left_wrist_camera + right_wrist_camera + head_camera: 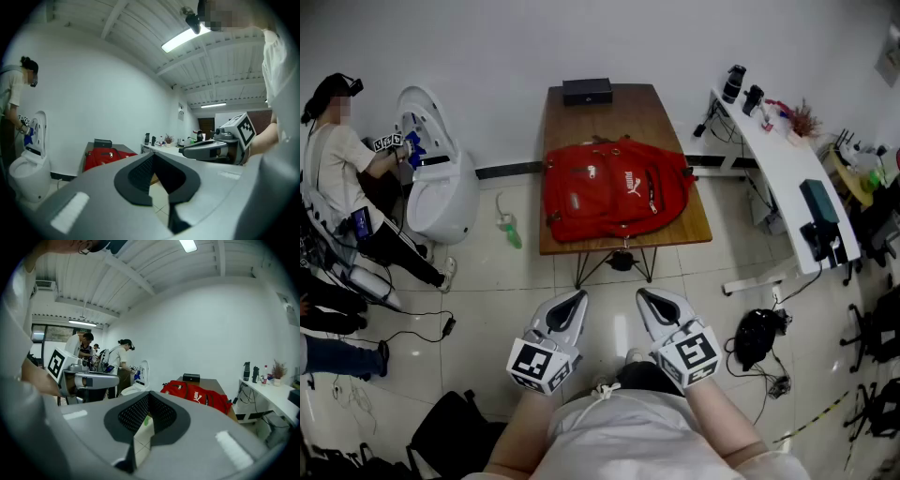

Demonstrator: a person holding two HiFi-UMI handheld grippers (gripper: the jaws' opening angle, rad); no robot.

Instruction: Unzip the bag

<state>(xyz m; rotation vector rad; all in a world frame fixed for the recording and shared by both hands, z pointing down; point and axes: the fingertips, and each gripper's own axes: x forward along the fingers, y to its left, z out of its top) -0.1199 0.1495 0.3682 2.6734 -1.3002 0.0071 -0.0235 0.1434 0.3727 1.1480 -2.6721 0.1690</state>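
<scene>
The red fabric backpack (617, 192) lies flat on the brown wooden table (609, 120), long axis running left to right, straight ahead of and well apart from the grey left gripper (577, 298) and grey right gripper (645, 296), both closed on nothing and about equally near.

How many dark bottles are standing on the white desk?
2. Both stand at the far end of the white desk: one dark bottle nearest the wall, a second dark bottle beside it. Clutter may hide more.
</scene>
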